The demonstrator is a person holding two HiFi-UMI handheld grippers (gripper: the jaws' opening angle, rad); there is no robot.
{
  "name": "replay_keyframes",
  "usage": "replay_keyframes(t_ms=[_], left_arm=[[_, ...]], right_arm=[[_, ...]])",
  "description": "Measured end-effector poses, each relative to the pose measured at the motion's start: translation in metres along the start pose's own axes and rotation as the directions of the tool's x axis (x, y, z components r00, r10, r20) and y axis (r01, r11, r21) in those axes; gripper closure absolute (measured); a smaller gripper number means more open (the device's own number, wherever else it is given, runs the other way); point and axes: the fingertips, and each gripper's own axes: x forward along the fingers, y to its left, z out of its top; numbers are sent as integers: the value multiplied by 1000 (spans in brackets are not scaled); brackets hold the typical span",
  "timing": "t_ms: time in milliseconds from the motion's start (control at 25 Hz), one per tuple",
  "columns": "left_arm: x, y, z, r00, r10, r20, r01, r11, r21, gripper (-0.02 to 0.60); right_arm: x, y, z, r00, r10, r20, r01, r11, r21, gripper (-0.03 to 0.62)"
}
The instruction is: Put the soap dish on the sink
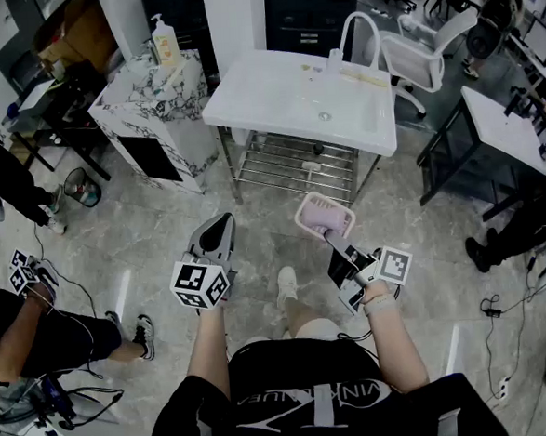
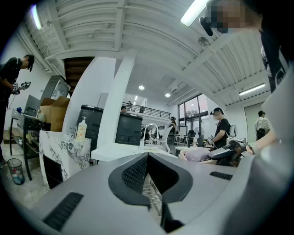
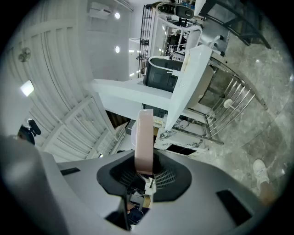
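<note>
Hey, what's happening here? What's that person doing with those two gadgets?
A person stands facing a white sink, a handheld gripper in each hand. The right gripper is clamped on the edge of a pink soap dish, held out level, short of the sink. The left gripper holds nothing, jaws together. The dish is not on the sink yet.

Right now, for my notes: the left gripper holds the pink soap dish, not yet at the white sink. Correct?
No: the right gripper holds the pink soap dish, not yet at the white sink. The right gripper view shows its jaws clamped on it.
</note>
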Motion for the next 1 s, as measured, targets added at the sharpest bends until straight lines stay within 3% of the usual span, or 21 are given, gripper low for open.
replay_keyframes(t_ms=[600, 1000], left_arm=[[116, 84, -16, 1000, 9, -29, -11, 999, -40, 568], [187, 149, 11, 998, 23, -54, -25, 999, -34, 568]], right_arm=[[126, -45, 77, 1000, 11, -11, -11, 1000, -14, 502], [203, -60, 135, 999, 24, 38, -26, 998, 50, 502]])
